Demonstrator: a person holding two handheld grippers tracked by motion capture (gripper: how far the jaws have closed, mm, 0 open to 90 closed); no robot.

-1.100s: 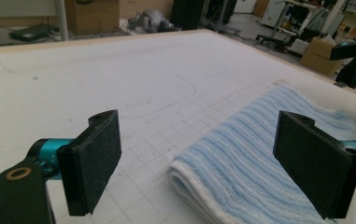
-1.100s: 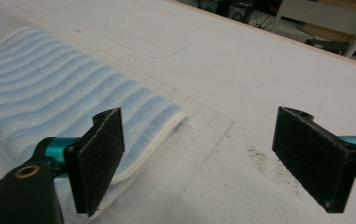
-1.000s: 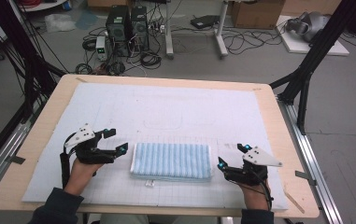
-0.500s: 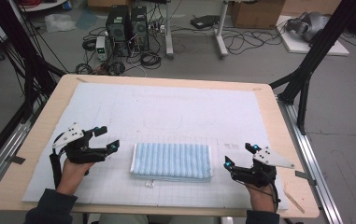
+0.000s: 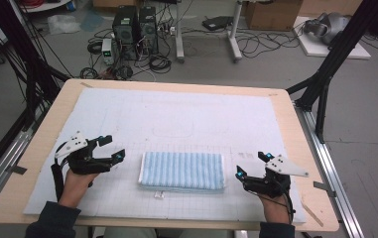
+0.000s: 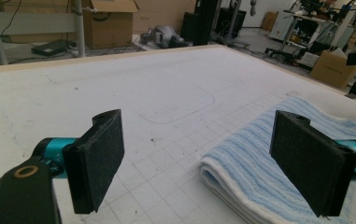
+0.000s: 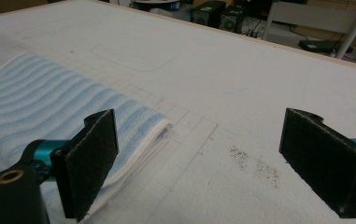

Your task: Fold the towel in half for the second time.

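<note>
A folded blue-striped towel [image 5: 183,171] lies flat on the white gridded mat [image 5: 186,119] that covers most of the wooden tabletop [image 5: 295,124], near the edge closest to the person and about midway between the two hands. The left gripper [image 5: 112,148] rests just off the towel's left short edge, jaws spread wide and holding nothing; in the left gripper view the towel's rounded fold [image 6: 241,179] sits low between the pads, nearer the right one. The right gripper [image 5: 250,164] sits just beside the towel's right short edge, likewise released and empty; in the right gripper view the layered white hem [image 7: 152,140] runs past the left pad, with a faint dark smudge [image 7: 255,163] on the mat between the jaws. Beyond the towel the mat lies bare to the far edge. A small white tag [image 5: 158,195] pokes from the towel's near long edge.
</note>
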